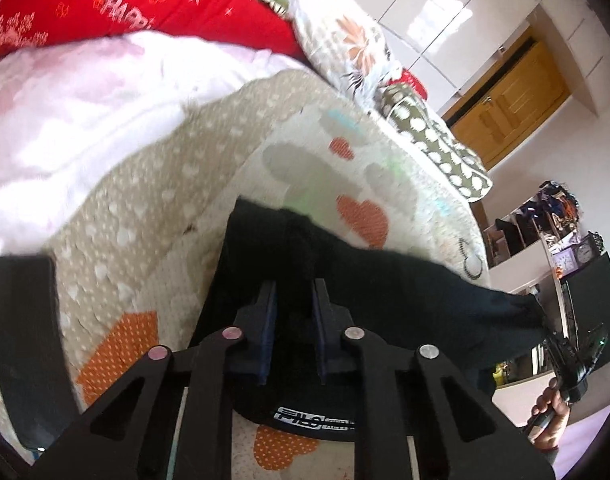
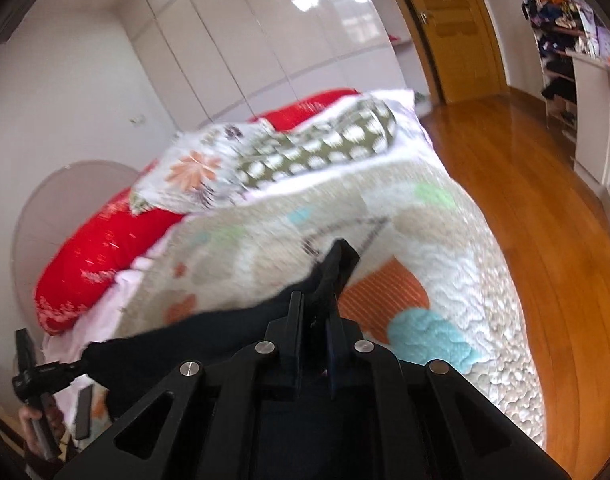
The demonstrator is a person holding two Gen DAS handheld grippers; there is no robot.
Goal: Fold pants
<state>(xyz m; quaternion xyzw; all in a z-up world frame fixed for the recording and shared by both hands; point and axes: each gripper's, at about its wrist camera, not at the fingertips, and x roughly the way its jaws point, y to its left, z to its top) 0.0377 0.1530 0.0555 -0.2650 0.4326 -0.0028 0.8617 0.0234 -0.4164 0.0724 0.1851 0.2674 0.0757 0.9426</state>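
Note:
The black pants (image 1: 385, 284) hang stretched between my two grippers above the patterned quilt (image 1: 165, 208). My left gripper (image 1: 294, 292) is shut on one end of the pants, cloth bunched between its fingers. My right gripper (image 2: 313, 308) is shut on the other end of the pants (image 2: 209, 340), with a tip of cloth sticking up past its fingers. Each gripper shows in the other's view: the right one at the far right (image 1: 545, 316), the left one at the lower left (image 2: 79, 364), both holding the cloth taut.
The bed holds a red pillow (image 1: 145, 0), a floral pillow (image 2: 193, 172), a green dotted cushion (image 2: 325, 144) and a pink sheet (image 1: 65, 112). A wooden floor (image 2: 545, 220), a door (image 2: 445, 28) and shelves (image 2: 577, 80) lie to the right of the bed.

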